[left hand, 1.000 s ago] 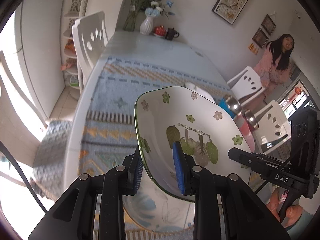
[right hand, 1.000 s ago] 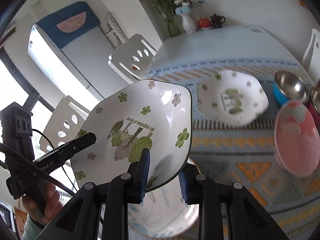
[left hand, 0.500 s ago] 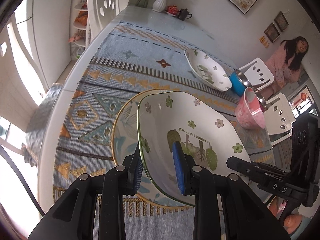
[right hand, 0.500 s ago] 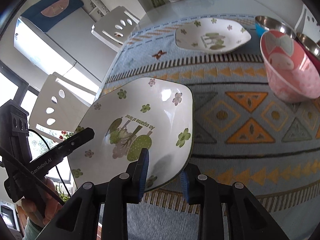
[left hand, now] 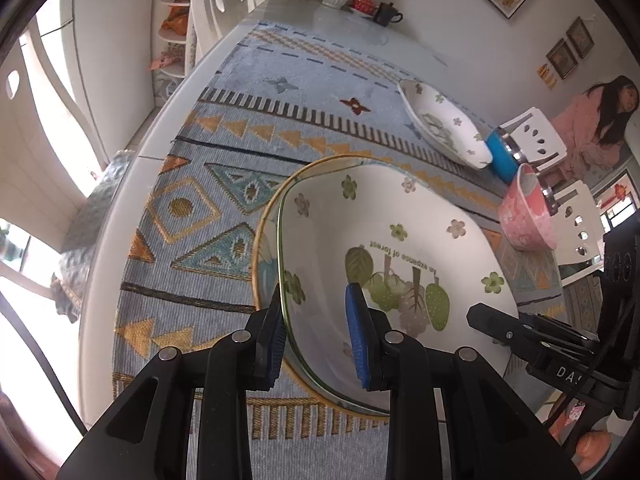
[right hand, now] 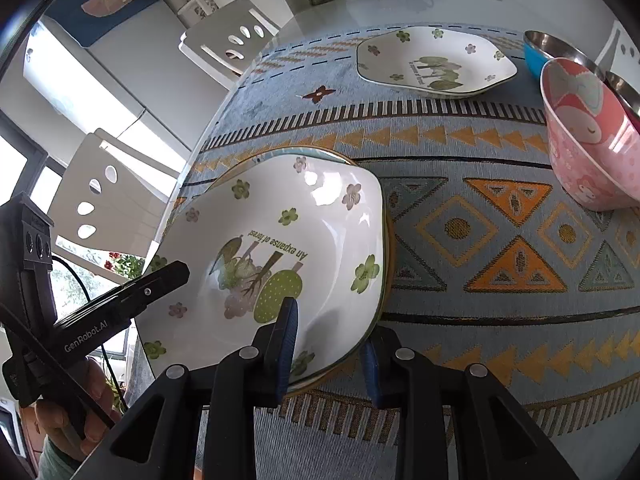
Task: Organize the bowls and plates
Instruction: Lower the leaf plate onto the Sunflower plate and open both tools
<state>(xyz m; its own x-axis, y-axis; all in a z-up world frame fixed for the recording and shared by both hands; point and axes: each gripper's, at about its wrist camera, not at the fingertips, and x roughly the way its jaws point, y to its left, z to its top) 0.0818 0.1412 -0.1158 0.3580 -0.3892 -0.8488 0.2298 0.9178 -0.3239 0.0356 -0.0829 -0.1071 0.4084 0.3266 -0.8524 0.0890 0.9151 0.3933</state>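
A white floral plate (left hand: 400,256) (right hand: 280,248) with green trim is gripped at its rim from both sides. My left gripper (left hand: 316,336) is shut on its left edge, my right gripper (right hand: 328,344) on its near right edge. The plate sits just over a round gold-rimmed plate (left hand: 264,216) (right hand: 320,154), whose rim peeks out around it; whether they touch I cannot tell. A second floral plate (left hand: 444,128) (right hand: 436,60) lies farther back on the cloth. A pink bowl (left hand: 528,216) (right hand: 588,136) stands at the right.
A patterned blue and orange cloth (right hand: 500,240) covers the white table. A blue bowl with a steel one in it (left hand: 502,152) (right hand: 552,48) sits behind the pink bowl. A vase, a teapot and a cup (left hand: 384,12) stand at the far end. White chairs ring the table; a person (left hand: 596,128) sits far right.
Both grippers have come down with the floral plate from above the table to just over the gold-rimmed plate. The grip on the rim is unchanged.
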